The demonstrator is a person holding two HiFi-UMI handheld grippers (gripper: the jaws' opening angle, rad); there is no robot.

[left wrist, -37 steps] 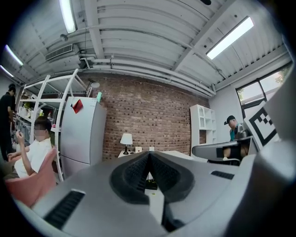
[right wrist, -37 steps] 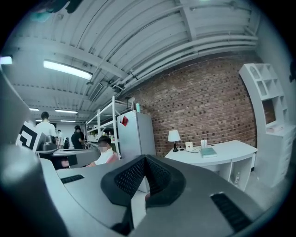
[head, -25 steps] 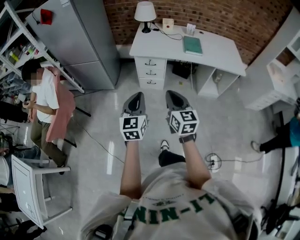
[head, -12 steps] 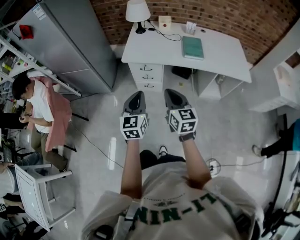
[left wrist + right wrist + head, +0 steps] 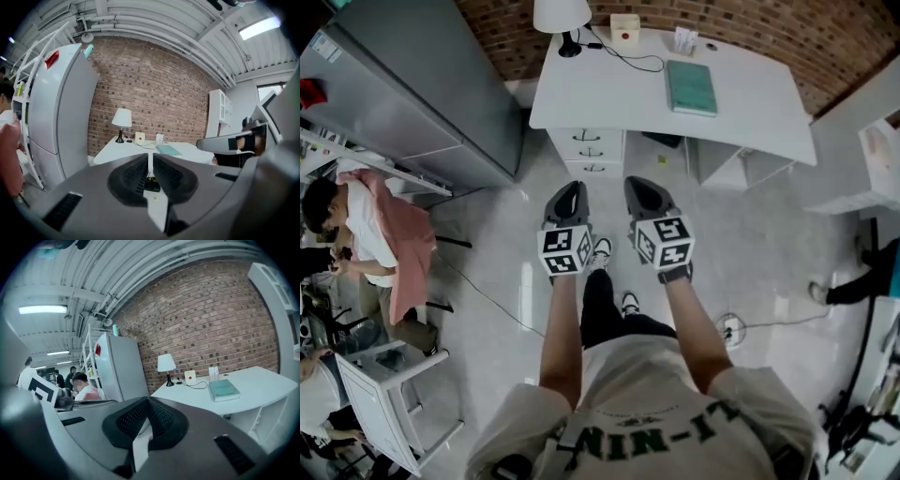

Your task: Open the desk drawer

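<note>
The white desk (image 5: 609, 89) stands against the brick wall, with a stack of three shut drawers (image 5: 587, 152) under its left end. My left gripper (image 5: 573, 190) and right gripper (image 5: 639, 185) are held side by side above the floor, short of the drawer fronts and touching nothing. In the left gripper view the left gripper (image 5: 151, 157) has just been opening: a thin slit shows between its pads, with nothing in it, and the desk (image 5: 131, 150) lies beyond. In the right gripper view the right gripper (image 5: 147, 401) has its pads together and empty.
A grey fridge (image 5: 412, 84) stands left of the desk. On the desk are a lamp (image 5: 561, 14), a green book (image 5: 691, 86) and a cable. A seated person (image 5: 366, 234) and a white chair (image 5: 394, 412) are at the left, and a floor cable (image 5: 741, 323) at the right.
The desk and its drawers have come nearer and lower in the head view as I walked toward them. Both grippers stayed side by side in front of me.
</note>
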